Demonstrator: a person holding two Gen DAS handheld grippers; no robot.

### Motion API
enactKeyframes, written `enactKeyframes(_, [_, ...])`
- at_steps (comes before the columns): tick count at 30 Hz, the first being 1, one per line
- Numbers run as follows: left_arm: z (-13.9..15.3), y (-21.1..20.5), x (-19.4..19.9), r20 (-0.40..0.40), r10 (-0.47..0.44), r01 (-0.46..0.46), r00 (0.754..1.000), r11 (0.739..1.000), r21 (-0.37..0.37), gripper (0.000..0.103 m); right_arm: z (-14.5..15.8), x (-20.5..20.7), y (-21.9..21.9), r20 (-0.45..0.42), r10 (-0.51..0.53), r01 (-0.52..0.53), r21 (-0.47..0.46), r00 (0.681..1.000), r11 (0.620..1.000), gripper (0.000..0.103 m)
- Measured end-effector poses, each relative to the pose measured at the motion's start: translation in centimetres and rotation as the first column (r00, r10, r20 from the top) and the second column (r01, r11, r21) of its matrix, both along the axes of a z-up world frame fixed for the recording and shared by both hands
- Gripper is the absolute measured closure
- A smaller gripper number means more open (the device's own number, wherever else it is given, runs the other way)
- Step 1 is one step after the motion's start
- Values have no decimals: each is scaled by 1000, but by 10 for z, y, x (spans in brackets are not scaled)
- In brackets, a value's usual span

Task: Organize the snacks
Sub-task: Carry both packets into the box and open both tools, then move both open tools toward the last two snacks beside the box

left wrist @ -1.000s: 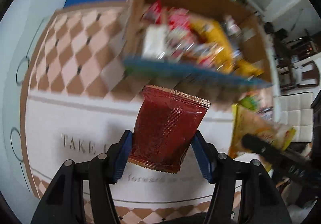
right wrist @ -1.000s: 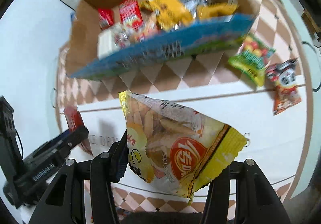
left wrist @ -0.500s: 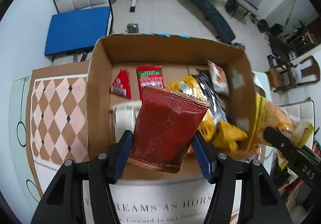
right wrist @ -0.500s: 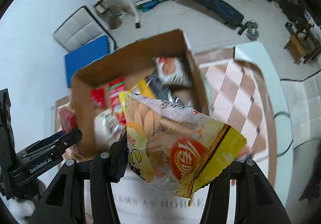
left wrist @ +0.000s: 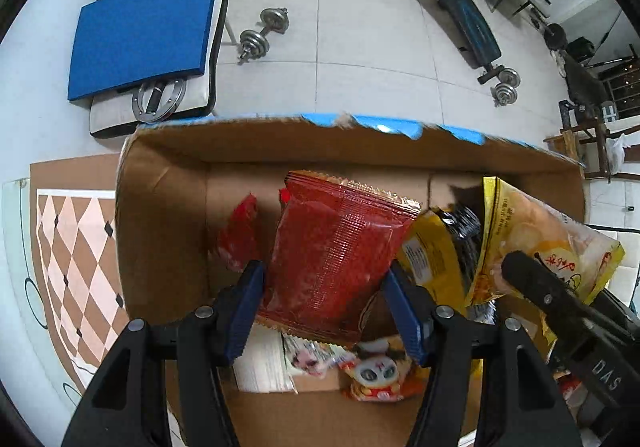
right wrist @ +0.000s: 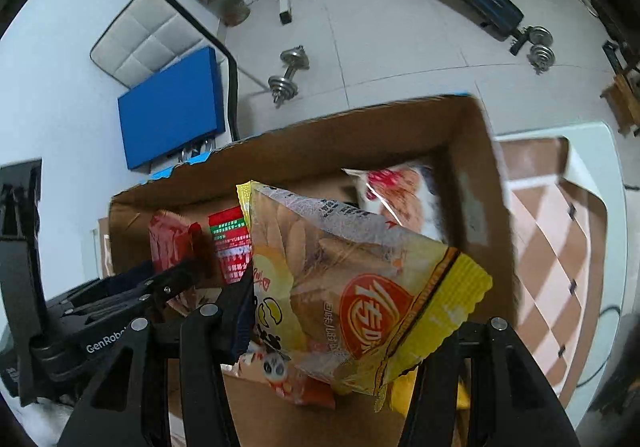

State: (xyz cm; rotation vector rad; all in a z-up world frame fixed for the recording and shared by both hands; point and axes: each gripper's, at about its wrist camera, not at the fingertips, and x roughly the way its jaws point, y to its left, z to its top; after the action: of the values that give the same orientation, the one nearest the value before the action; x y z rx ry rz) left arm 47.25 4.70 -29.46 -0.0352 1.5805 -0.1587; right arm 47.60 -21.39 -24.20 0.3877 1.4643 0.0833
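My left gripper (left wrist: 324,275) is shut on a dark red snack packet (left wrist: 336,247) and holds it over the open cardboard box (left wrist: 160,215). My right gripper (right wrist: 352,311) is shut on a yellow biscuit packet (right wrist: 360,267), also above the box (right wrist: 476,183); its right finger is hidden behind the packet. That yellow packet (left wrist: 532,239) shows at the right of the left wrist view. Inside the box lie several snacks: small red packets (right wrist: 230,247), a white packet (right wrist: 400,199), a yellow-and-black bag (left wrist: 432,255) and a panda-print packet (left wrist: 372,371).
The box stands on a table with a brown-and-pink checked cloth (left wrist: 76,247). Past the table's far edge, on the tiled floor, are a chair with a blue pad (left wrist: 144,35), a dumbbell (left wrist: 264,35) and a weight bench (left wrist: 460,7).
Both grippers have carried their packets from over the tablecloth, short of the box, to above its inside. Neither grip has changed.
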Motion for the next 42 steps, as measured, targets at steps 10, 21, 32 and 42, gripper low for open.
enactKeyframes(10, [-9,-1,9,-60,-4,5,998,1000,15,14,-24,21,4,-59,40,-41,-16,998,999,7])
enactKeyframes(21, [18,1,-14,14,-1,1,1000,1000,11,14,-2,-7,-4,-65,62,-71,-131,996,989,7])
enactKeyframes(32, [70,13,-89,221,22,-36,975,998,57,14,42,-81,1,41,87,-73,-271,995,960,7])
enactKeyframes(42, [115,26,-174,363,36,-61,931,997,57,14,91,-168,13,162,101,-47,-304,982,951,7])
